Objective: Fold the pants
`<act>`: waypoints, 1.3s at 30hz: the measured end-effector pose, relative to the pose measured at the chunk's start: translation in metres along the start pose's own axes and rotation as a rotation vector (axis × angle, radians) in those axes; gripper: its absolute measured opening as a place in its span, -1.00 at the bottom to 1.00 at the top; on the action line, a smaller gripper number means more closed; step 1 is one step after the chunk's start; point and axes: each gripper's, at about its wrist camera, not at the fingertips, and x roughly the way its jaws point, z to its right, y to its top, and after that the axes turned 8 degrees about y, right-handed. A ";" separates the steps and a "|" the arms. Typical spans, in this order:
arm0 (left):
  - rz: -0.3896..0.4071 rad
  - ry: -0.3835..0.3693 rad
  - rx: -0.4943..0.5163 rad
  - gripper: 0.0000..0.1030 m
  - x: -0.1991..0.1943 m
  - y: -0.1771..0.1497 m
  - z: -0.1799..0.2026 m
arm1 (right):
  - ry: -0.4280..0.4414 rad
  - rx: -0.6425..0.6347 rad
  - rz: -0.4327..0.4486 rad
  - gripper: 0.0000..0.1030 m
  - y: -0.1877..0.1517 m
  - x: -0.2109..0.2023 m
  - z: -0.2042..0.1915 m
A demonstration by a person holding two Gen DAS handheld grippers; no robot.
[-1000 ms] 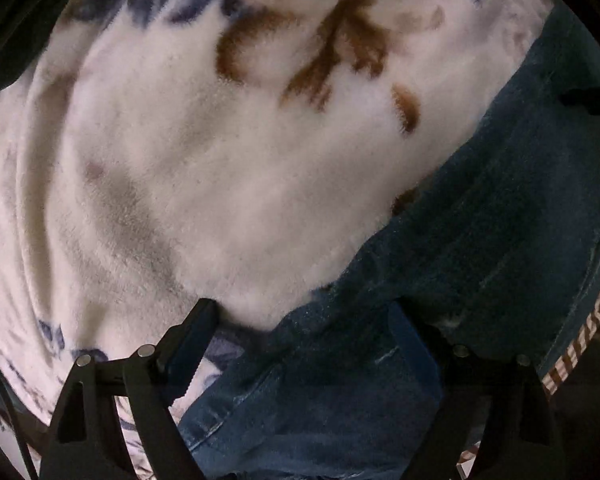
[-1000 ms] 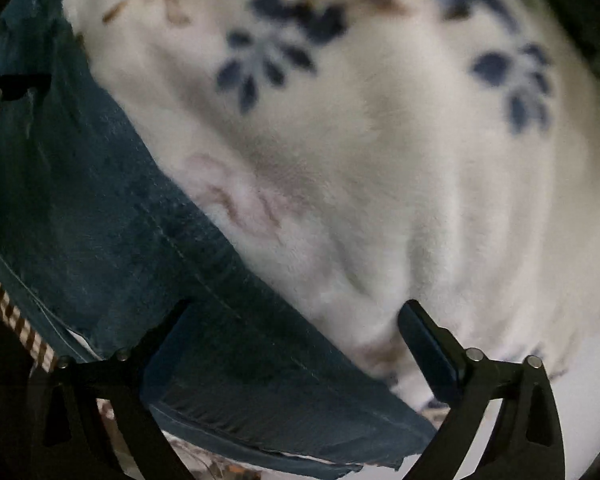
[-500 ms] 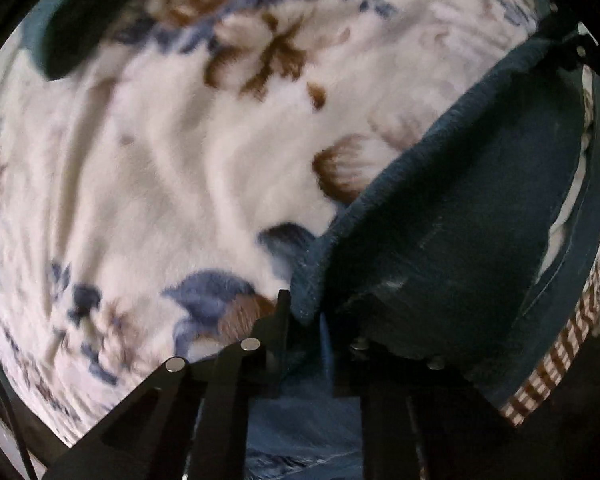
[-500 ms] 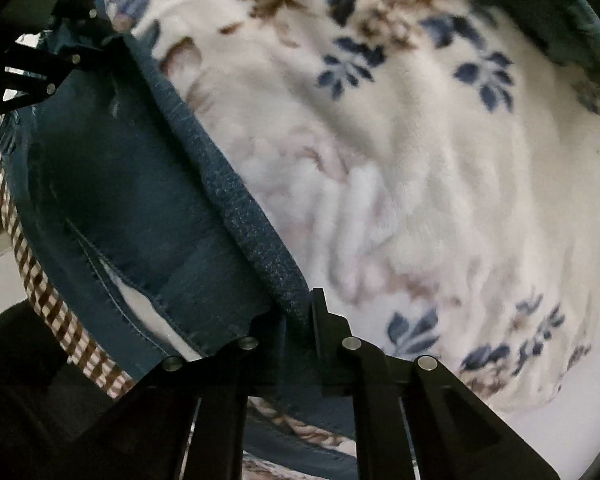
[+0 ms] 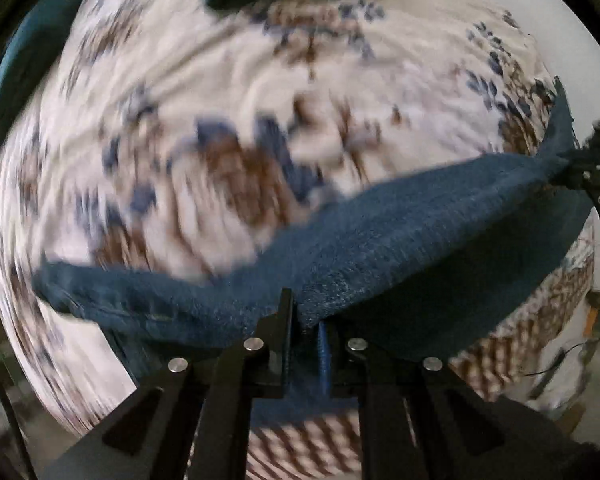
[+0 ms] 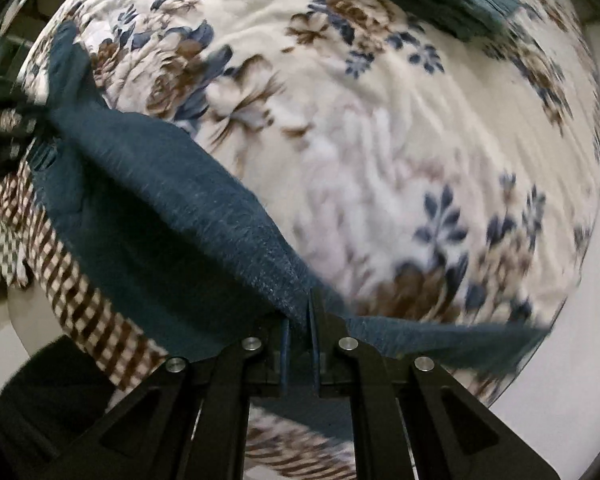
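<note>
Two black two-finger tools are both closed tight on one dark blue denim pair of pants (image 5: 400,232): the left tool (image 5: 300,312) pinches its edge at near centre, and the right tool (image 6: 306,312) clamps the same edge further right. Between them the pants hang stretched above the cream fleece blanket with blue and brown flowers (image 6: 380,140); a brown-checked cloth (image 6: 80,280) lies below

Coarse, matt blue denim pants (image 5: 400,240), fuzzy plush floral blanket (image 6: 340,120) beneath them, soft-napped, matt black plastic left gripper (image 5: 296,312) and right gripper (image 6: 306,316) with shiny metal rivets, woven checked cloth (image 6: 76,280) beside the pants
</note>
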 end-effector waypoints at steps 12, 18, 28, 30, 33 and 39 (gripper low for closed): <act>-0.209 -0.056 -0.218 -0.83 0.094 -0.107 0.045 | 0.138 0.208 -0.102 -0.81 -0.104 0.096 -0.056; -0.184 -0.029 -0.266 -0.69 0.107 -0.104 0.049 | 0.050 0.209 -0.174 -0.21 -0.105 0.141 -0.074; -0.092 -0.048 -0.431 0.73 0.064 -0.148 0.025 | 0.165 0.477 -0.042 0.96 -0.118 0.075 -0.086; -0.036 -0.016 -0.475 0.73 0.050 -0.144 0.015 | 0.108 0.561 0.016 0.96 -0.117 0.053 -0.066; 0.065 0.066 -0.532 0.73 0.033 -0.122 0.003 | -0.020 0.682 0.098 0.95 -0.107 0.026 -0.015; 0.173 0.192 -0.578 0.74 0.048 -0.048 -0.010 | -0.220 0.813 0.160 0.91 -0.064 0.027 0.122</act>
